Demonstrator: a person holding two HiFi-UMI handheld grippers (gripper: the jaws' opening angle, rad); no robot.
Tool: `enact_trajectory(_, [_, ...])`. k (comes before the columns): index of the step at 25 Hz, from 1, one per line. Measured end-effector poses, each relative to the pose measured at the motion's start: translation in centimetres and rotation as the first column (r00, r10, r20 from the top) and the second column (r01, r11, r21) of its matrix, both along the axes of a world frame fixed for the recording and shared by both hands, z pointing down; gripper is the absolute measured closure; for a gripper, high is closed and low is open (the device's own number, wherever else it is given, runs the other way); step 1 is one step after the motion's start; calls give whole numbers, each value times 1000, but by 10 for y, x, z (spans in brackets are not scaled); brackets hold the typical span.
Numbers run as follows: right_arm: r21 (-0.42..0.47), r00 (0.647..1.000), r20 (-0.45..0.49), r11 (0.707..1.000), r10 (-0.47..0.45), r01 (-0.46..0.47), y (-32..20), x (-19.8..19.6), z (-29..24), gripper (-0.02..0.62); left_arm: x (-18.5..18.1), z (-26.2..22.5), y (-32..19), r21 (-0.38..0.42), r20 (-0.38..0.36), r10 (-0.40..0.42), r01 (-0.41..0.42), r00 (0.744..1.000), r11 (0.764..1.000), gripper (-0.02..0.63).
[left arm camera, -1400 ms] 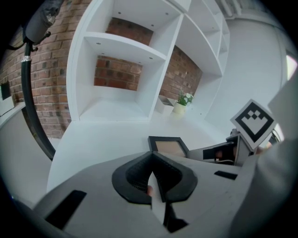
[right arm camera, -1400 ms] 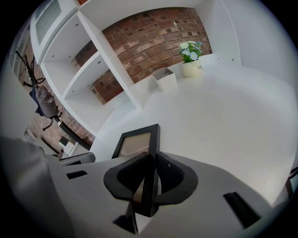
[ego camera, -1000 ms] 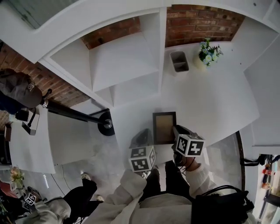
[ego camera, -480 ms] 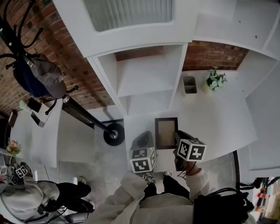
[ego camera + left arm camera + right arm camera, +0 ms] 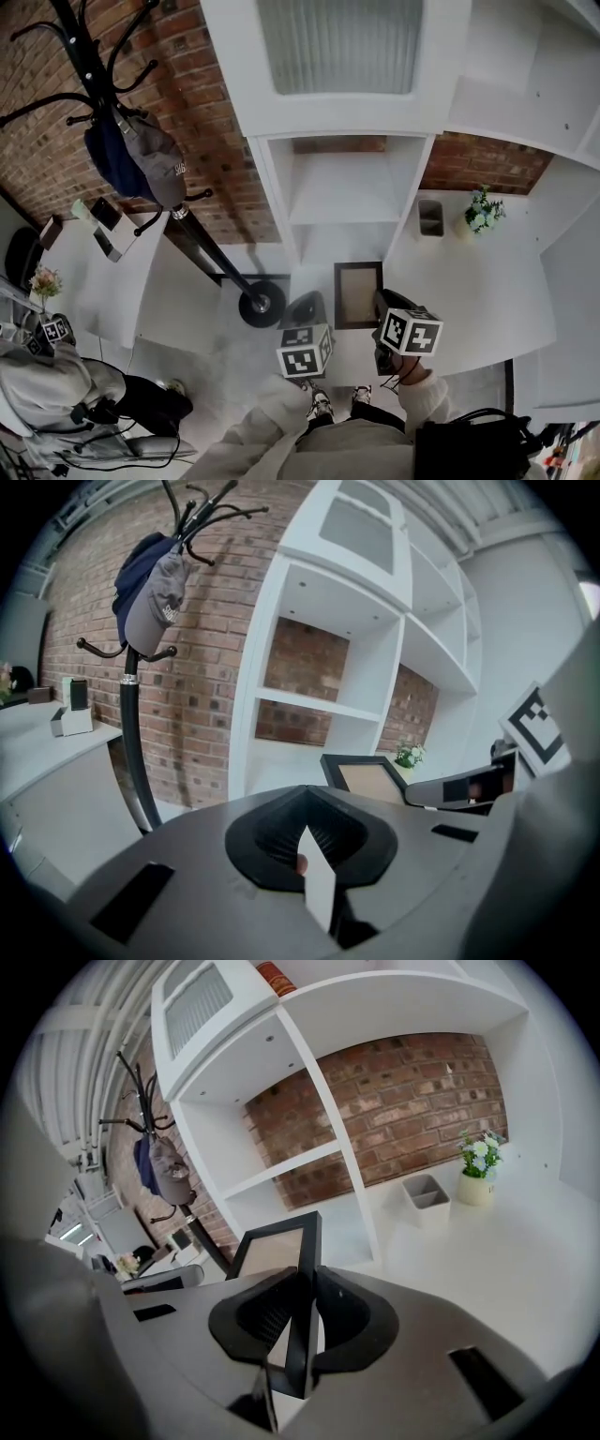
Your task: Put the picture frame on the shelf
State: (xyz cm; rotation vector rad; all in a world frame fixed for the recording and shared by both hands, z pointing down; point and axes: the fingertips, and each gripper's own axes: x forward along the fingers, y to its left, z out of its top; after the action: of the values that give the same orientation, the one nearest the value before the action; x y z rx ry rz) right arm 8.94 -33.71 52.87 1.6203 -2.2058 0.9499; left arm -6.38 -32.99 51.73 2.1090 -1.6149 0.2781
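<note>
Evidently the right tongs (image 5: 302, 1302) pinch the picture frame (image 5: 274, 1251) by its right rim, above the near edge of the bench (image 5: 469, 291), short of the shelf (image 5: 342, 192). The left tongs (image 5: 314, 860) are pressed together, empty. The frame is probably light, stiff and breakable, so a rim grip suits.

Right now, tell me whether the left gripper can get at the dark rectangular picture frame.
Probably yes: the picture frame, clamped in the right gripper, sits beside the shut left gripper with nothing between.
</note>
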Motion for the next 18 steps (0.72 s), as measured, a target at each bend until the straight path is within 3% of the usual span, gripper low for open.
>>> enact_trajectory(18, [173,999,-10,984,-47,48,-36,-19,-73,520,-29,-50,-21,121,15,-71,69,997,990,598])
